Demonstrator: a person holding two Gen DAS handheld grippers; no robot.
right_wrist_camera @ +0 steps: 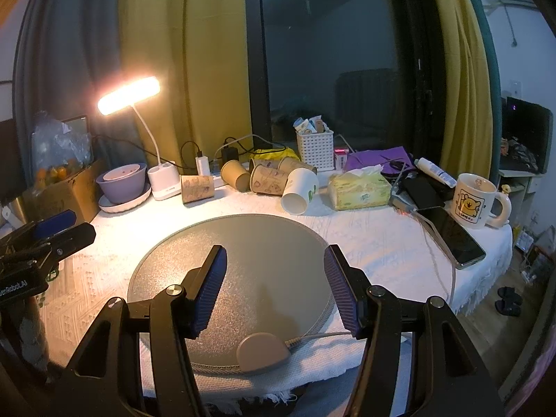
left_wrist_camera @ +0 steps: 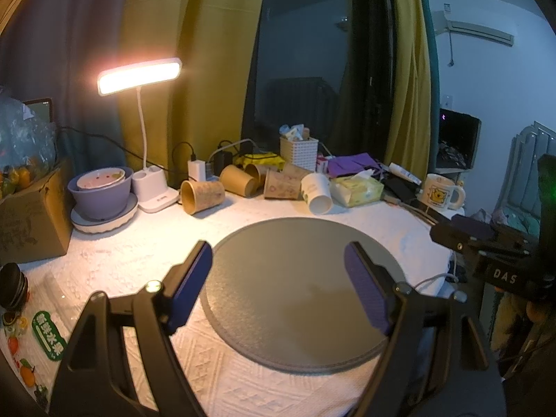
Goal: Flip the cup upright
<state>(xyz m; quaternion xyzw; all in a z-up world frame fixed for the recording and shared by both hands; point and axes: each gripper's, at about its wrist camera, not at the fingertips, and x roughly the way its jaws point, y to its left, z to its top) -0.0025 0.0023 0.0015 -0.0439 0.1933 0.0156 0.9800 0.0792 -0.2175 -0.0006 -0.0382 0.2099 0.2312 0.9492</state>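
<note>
Several paper cups lie on their sides at the back of the table: a brown one (left_wrist_camera: 201,195) (right_wrist_camera: 197,188) at the left, a cluster of brown ones (left_wrist_camera: 239,180) (right_wrist_camera: 267,180) in the middle, and a white one (left_wrist_camera: 317,193) (right_wrist_camera: 299,191) with its mouth toward me. My left gripper (left_wrist_camera: 278,283) is open and empty above the round grey mat (left_wrist_camera: 299,295). My right gripper (right_wrist_camera: 274,285) is open and empty above the same mat (right_wrist_camera: 243,264). Both are well short of the cups.
A lit desk lamp (left_wrist_camera: 139,73), a purple bowl on plates (left_wrist_camera: 100,194), a cardboard box (left_wrist_camera: 31,215), a white basket (right_wrist_camera: 314,147), a tissue pack (right_wrist_camera: 359,191), a phone (right_wrist_camera: 451,236) and a cartoon mug (right_wrist_camera: 474,205) crowd the table. A cabled puck (right_wrist_camera: 262,351) sits at the mat's front edge.
</note>
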